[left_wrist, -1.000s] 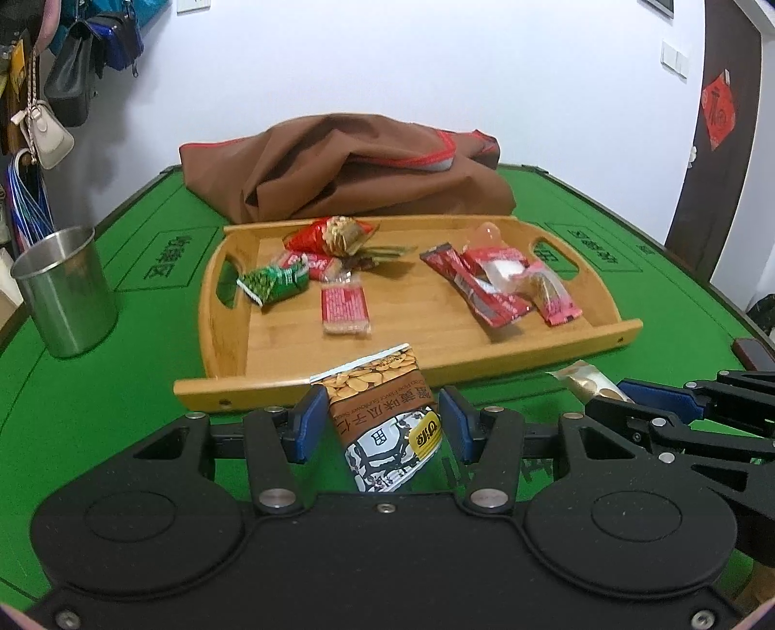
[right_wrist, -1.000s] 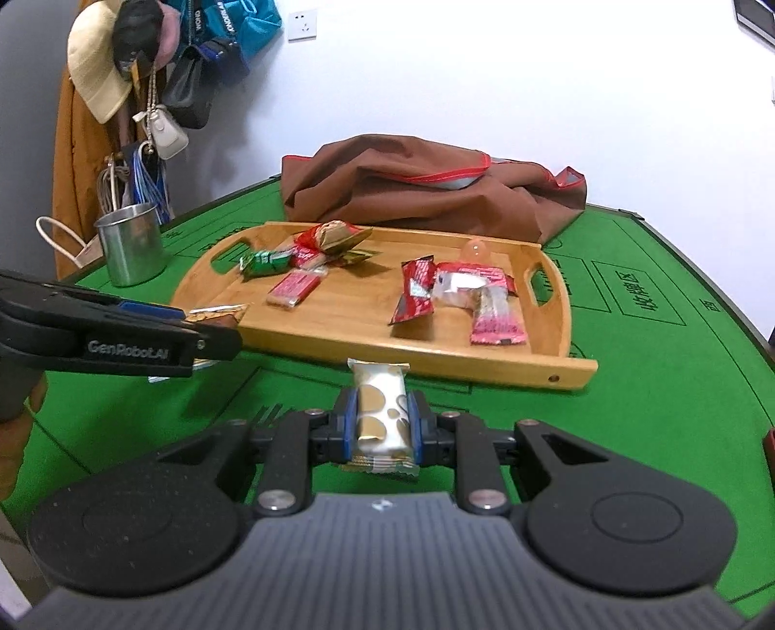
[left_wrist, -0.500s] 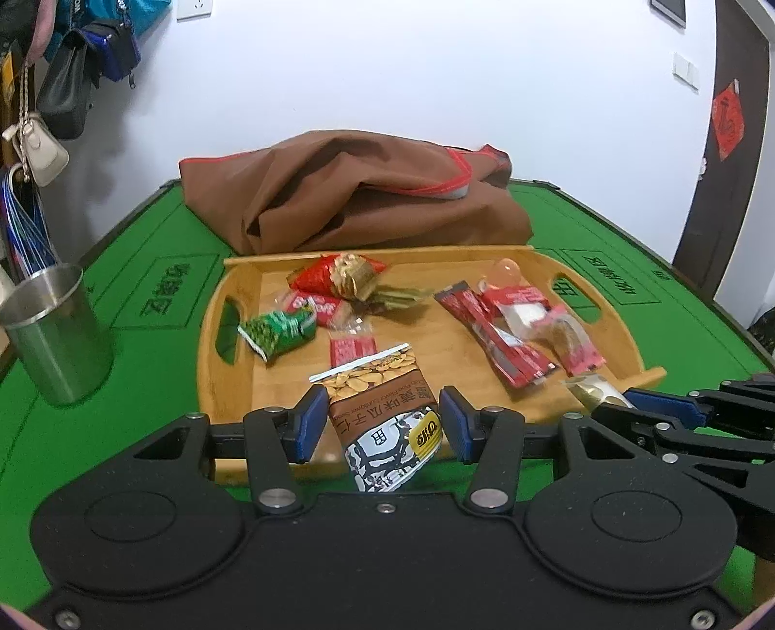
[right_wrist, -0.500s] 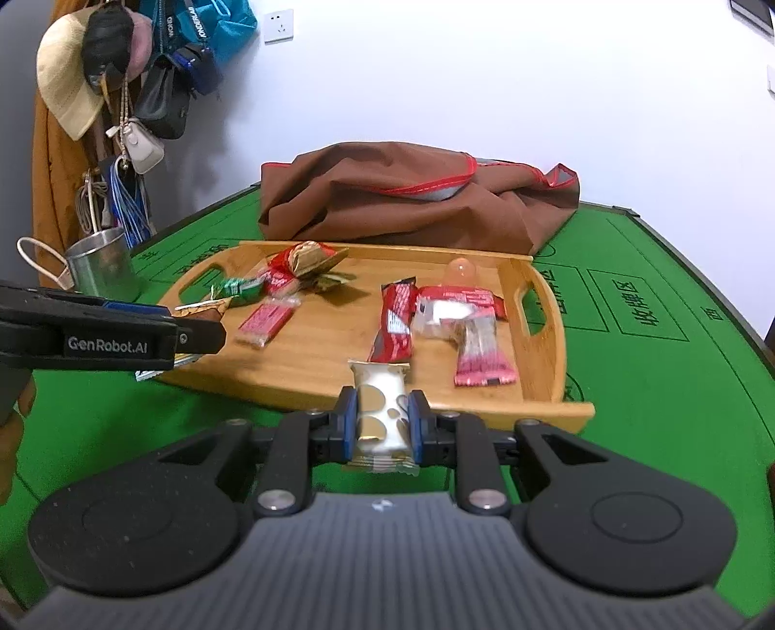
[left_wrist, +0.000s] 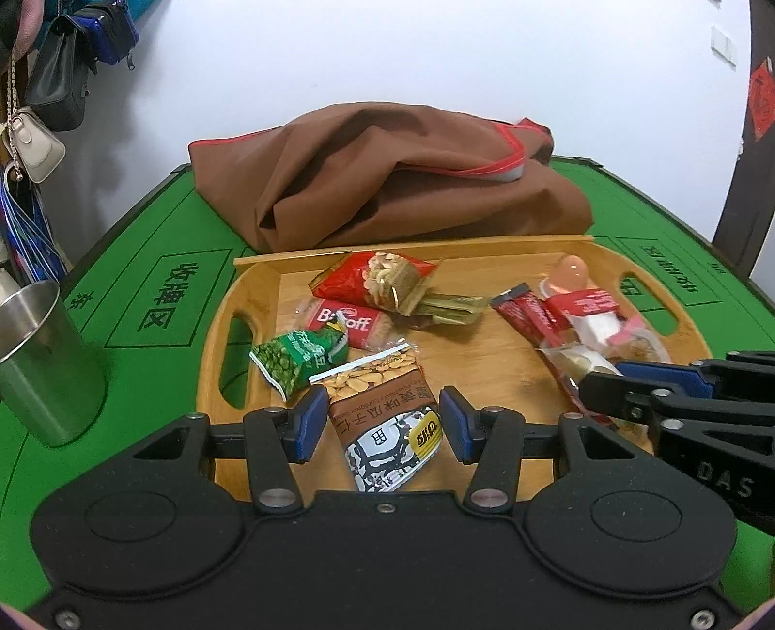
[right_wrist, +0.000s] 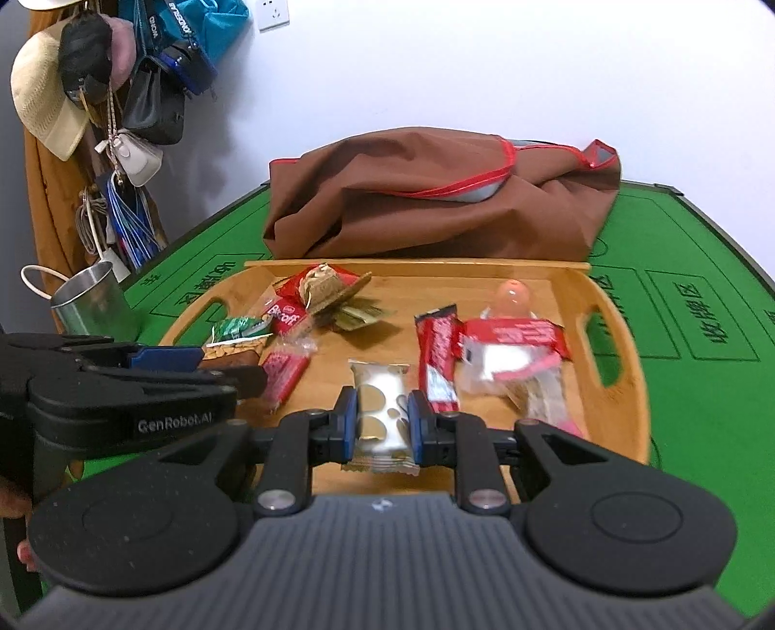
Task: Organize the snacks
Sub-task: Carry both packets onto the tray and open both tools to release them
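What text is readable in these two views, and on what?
"GenRobot.AI": left tool.
"DAS": right tool.
"B..off", middle hidden: red biscuit pack.
"收牌区": green table mat.
"Sunflower", partly legible; Chinese print upside down, unsure: seed pack.
Blue bag lettering: upside down, not reliably readable.
Red wrappers: blurred.
White-gold bar: no text.

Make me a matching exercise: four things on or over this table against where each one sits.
Things:
1. sunflower seed packet
2. white and gold bar
3. steel cup
4. brown bag

Places:
A. on the felt, left of the tray
B. in the right gripper
C. behind the tray
D. in the left gripper

Pairs: 1-D, 2-B, 3-A, 4-C
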Demonstrator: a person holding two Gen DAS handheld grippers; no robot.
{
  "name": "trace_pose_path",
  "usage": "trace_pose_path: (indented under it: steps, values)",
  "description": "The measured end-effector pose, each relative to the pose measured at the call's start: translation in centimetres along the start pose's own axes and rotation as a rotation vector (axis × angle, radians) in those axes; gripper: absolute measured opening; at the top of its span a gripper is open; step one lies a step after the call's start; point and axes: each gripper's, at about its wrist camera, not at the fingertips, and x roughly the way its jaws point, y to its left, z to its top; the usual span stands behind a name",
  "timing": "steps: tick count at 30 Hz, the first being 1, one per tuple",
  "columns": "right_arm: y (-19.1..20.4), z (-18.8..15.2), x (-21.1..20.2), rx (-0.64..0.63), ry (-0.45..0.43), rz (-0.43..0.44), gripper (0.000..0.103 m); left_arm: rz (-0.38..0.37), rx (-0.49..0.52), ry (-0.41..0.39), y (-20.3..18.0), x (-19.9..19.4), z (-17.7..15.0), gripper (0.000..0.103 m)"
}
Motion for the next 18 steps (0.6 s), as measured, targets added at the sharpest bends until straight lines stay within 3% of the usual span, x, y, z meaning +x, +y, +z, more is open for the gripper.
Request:
trace_pose_path:
  steps: [18]
  values:
    - [-0.6, 0.2, 5.6, -0.003, 0.055, -0.029, 0.026, 0.032, -0.045, 0.047, 1.3, 3.5, 0.3, 0.049]
